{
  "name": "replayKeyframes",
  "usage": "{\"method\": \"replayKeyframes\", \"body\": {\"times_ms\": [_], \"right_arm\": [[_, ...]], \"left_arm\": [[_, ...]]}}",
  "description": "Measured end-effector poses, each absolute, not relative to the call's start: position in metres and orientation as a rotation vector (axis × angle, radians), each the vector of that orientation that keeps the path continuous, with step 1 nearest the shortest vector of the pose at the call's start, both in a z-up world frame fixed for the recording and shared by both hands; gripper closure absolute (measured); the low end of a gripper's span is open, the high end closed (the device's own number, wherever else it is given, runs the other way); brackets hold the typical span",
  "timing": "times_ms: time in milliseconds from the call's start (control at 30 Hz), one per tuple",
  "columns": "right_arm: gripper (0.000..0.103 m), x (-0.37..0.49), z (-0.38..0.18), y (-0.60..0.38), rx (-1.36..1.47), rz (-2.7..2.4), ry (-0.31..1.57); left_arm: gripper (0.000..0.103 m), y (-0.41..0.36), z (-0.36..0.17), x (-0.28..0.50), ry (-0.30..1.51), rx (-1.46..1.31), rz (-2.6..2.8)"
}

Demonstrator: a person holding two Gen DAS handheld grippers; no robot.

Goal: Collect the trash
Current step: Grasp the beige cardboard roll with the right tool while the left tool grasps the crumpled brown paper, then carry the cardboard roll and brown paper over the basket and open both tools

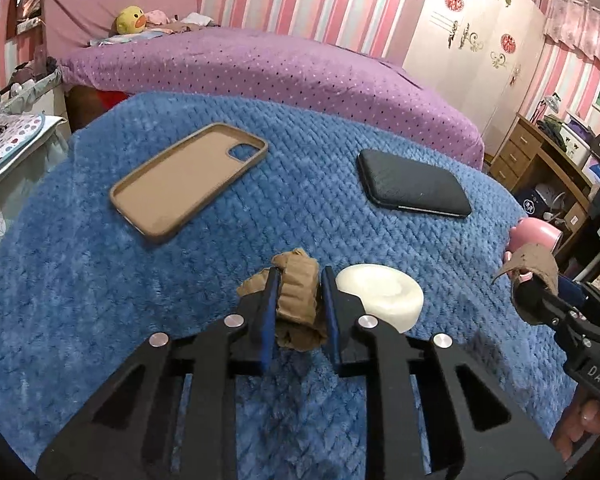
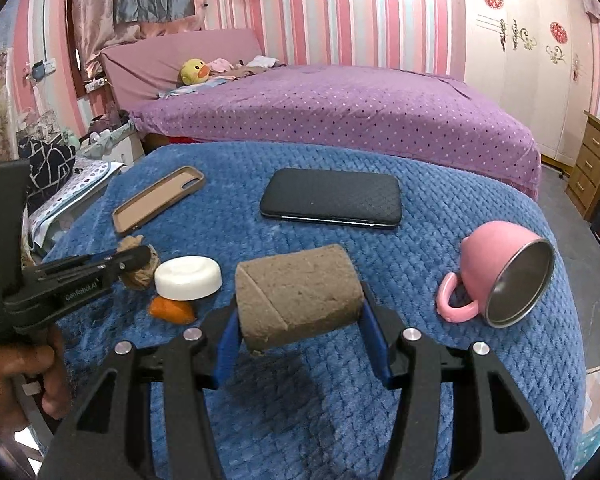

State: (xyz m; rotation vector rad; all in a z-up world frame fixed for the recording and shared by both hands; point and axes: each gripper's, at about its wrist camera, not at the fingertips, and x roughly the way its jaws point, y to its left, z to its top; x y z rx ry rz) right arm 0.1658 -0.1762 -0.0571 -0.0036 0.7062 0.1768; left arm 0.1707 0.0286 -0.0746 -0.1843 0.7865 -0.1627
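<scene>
My left gripper (image 1: 298, 300) is shut on a crumpled brown paper wad (image 1: 296, 300) just above the blue blanket; it shows at left in the right wrist view (image 2: 140, 268). My right gripper (image 2: 298, 312) is shut on a brown cardboard tube (image 2: 298, 294), held above the blanket; it also shows at the right edge of the left wrist view (image 1: 534, 272). A small orange scrap (image 2: 172, 310) lies on the blanket in front of a white round soap-like puck (image 2: 188, 278).
On the blue blanket (image 1: 100, 280) lie a tan phone case (image 1: 188, 182), a black phone (image 1: 414, 188), the white puck (image 1: 380, 296) and a tipped pink mug (image 2: 500, 272). A purple bed (image 2: 340, 108) stands behind; a wooden desk (image 1: 540, 152) is at right.
</scene>
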Motion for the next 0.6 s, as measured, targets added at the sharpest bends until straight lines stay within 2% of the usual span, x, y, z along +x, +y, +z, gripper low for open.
{"method": "replayKeyframes", "body": {"times_ms": [600], "right_arm": [[0.051, 0.132, -0.043, -0.181, 0.001, 0.170, 0.676]], "left_arm": [[0.084, 0.035, -0.052, 0.129, 0.745, -0.179, -0.217]]}}
